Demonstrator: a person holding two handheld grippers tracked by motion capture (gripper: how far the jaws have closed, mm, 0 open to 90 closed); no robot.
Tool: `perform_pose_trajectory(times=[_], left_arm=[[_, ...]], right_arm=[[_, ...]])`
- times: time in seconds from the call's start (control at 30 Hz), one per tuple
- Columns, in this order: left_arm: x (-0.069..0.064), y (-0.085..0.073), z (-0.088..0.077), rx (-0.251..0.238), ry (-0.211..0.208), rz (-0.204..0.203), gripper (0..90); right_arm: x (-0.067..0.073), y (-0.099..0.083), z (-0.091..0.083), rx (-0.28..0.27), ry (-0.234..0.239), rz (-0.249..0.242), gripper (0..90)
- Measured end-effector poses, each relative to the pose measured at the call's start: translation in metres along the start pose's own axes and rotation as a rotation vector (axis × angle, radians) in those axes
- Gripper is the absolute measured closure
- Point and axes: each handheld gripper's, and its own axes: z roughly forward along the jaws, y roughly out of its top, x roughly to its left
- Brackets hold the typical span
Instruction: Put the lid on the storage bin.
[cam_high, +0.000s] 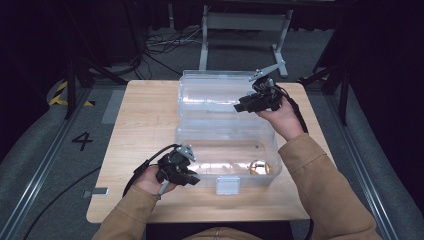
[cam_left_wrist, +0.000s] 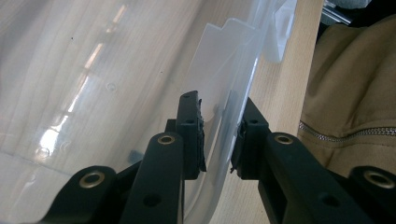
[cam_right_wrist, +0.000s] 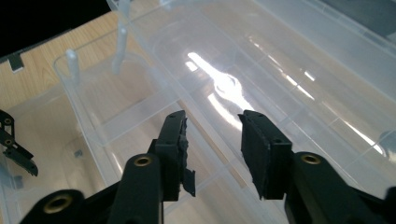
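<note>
1. Hard to make out: clear plastic box (cam_high: 227, 162) is see-through, so its walls and edges blur into the worktop (cam_high: 145, 115) grain. Small gold-coloured round object (cam_high: 259, 167) sits inside, near the box's front-right corner; can't tell what it is. Sleeves cut off at the bottom edge of the high view.
2. Box position: mid-worktop, base toward the person, hinged lid (cam_high: 215, 95) laid open behind it, away from the person. White latch tab (cam_high: 227, 186) at the middle of the front wall.
3. Long axis: box runs left-right across the worktop, open side up; lid runs parallel to it.
4. Left gripper (cam_high: 192, 178): at the box's front-left corner. In the left gripper view, jaws straddle the clear front wall (cam_left_wrist: 219, 135), one inside the box, one outside. Gap betw. the pads is narrow and the wall sits in it, but whether they pinch or only bracket it — can't tell.
5. Right gripper (cam_high: 239, 107): held above the right part of the open lid, pointing left. In the right gripper view, jaws spread apart w/ nothing betw. them; lid and hinge line (cam_right_wrist: 187, 116) lie below.
6. The two grippers are well apart, at opposite corners of the box.
</note>
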Motion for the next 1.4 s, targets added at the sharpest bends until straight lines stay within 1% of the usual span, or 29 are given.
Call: perform_pose_trajectory(times=[0.1, 0.2, 0.3, 0.4, 0.47, 0.5, 0.57, 0.63, 0.73, 0.87, 1.03, 1.1, 1.23, 1.4], left_arm=[[0.0, 0.0, 0.0, 0.001, -0.001, -0.003, 75.8], [0.0, -0.001, 0.0, 0.0, -0.001, -0.005, 75.8], [0.0, -0.001, 0.0, -0.003, 0.0, -0.005, 75.8], [0.0, -0.001, 0.0, -0.003, -0.002, -0.006, 75.8], [0.0, -0.001, 0.0, -0.001, -0.001, -0.002, 75.8], [0.0, -0.001, 0.0, 0.0, 0.003, -0.003, 75.7], [0.0, -0.001, 0.0, -0.001, 0.003, -0.011, 75.6], [0.0, -0.001, 0.0, -0.001, 0.003, -0.013, 75.5], [0.0, -0.001, 0.0, -0.002, 0.001, -0.013, 75.5], [0.0, -0.001, 0.0, -0.003, 0.0, -0.017, 75.5], [0.0, -0.002, 0.0, -0.008, 0.0, -0.019, 75.4], [0.0, -0.002, 0.0, -0.009, 0.0, -0.018, 75.4], [0.0, -0.004, 0.0, -0.021, 0.001, -0.018, 75.3], [0.0, -0.004, 0.0, -0.02, 0.0, -0.024, 75.1]], right_arm=[[0.002, 0.002, 0.005, 0.024, -0.018, -0.019, 68.9], [0.002, 0.004, 0.009, 0.05, -0.01, -0.023, 70.0], [0.005, 0.005, 0.013, 0.053, -0.016, -0.037, 71.1], [0.005, 0.005, 0.013, 0.053, -0.009, -0.051, 72.5], [0.004, 0.004, 0.012, 0.052, 0.004, -0.04, 73.9], [0.003, 0.003, 0.012, 0.045, 0.012, -0.042, 74.3], [0.002, 0.002, 0.012, 0.042, 0.027, -0.024, 75.2], [0.002, 0.001, 0.011, 0.042, 0.031, -0.015, 75.3], [0.001, 0.001, 0.011, 0.044, 0.043, 0.013, 75.8], [0.001, 0.002, 0.011, 0.051, 0.043, 0.021, 75.9], [0.003, 0.0, 0.01, 0.044, 0.036, 0.0, 76.7], [0.005, -0.001, 0.009, 0.043, 0.03, 0.004, 76.7], [0.007, -0.002, 0.006, 0.037, 0.032, -0.002, 76.7], [0.012, -0.004, 0.002, 0.029, 0.031, -0.018, 77.0]])
